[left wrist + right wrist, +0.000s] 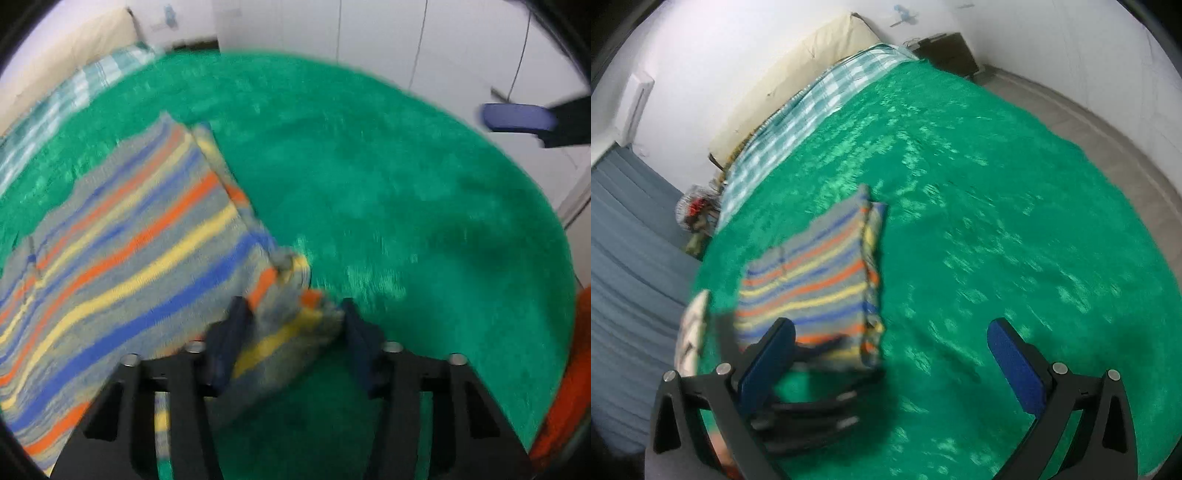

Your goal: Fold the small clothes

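Item one, the bed: I see it covered by a green plush blanket (979, 221), with a teal checked sheet (812, 107) along its far edge and a cream pillow or bolster (798, 66) against the wall behind. Item two, the striped garment (122, 258), grey with orange, yellow and blue bands: it lies on the green blanket already doubled into a rough rectangle, a second layer showing along its right edge in both views, so I judge at least one fold complete. Item three, my left claw (291, 321): its fingers are closed on the near corner of the striped garment, the cloth bunched between them and raised slightly off the blanket; I take this as the start of a further fold or a final straightening, not yet finished. Item four, my right claw (890, 343): spread wide, holding nothing, hovering above the blanket just beside the garment's near right corner. Item five, an orange cloth (569, 369) at the right margin of the left view, too cropped for me to say whether folded. Remaining, in my judgement: carry the pinched corner over, flatten, release. Motion blur softens every edge.
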`<state>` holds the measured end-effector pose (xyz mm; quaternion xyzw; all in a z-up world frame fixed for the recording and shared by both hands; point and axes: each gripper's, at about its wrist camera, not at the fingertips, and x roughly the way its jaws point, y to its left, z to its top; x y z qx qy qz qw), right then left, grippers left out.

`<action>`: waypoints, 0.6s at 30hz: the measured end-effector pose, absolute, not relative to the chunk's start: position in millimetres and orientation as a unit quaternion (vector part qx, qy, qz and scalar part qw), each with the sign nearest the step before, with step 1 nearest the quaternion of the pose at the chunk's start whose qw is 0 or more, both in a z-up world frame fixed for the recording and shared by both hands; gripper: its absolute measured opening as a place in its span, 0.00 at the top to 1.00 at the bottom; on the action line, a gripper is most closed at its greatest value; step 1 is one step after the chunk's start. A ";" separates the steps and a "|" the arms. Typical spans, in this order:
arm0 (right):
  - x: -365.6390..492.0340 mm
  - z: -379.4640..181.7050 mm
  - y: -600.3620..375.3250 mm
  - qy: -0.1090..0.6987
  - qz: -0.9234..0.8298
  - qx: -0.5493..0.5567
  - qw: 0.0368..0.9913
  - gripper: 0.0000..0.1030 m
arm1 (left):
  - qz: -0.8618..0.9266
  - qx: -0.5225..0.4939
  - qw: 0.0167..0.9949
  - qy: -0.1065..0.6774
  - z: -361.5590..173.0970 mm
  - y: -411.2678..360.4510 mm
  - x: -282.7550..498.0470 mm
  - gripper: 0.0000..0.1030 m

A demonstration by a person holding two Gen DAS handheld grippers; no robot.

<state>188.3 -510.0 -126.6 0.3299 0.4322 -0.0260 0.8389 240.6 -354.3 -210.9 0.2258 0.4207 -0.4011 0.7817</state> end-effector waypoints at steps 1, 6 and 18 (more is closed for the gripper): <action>194.9 -126.0 -514.4 0.430 -0.017 0.341 0.836 0.01 | -0.393 0.226 0.790 0.413 -208.7 -352.7 239.4 0.85; 273.9 -152.2 -525.1 0.457 0.049 0.384 0.801 0.14 | -0.405 0.172 0.797 0.413 -201.0 -329.3 241.4 0.90; 398.0 -208.0 -463.0 0.499 0.044 0.392 0.771 0.90 | -0.379 0.010 0.828 0.414 -149.8 -240.7 251.9 0.90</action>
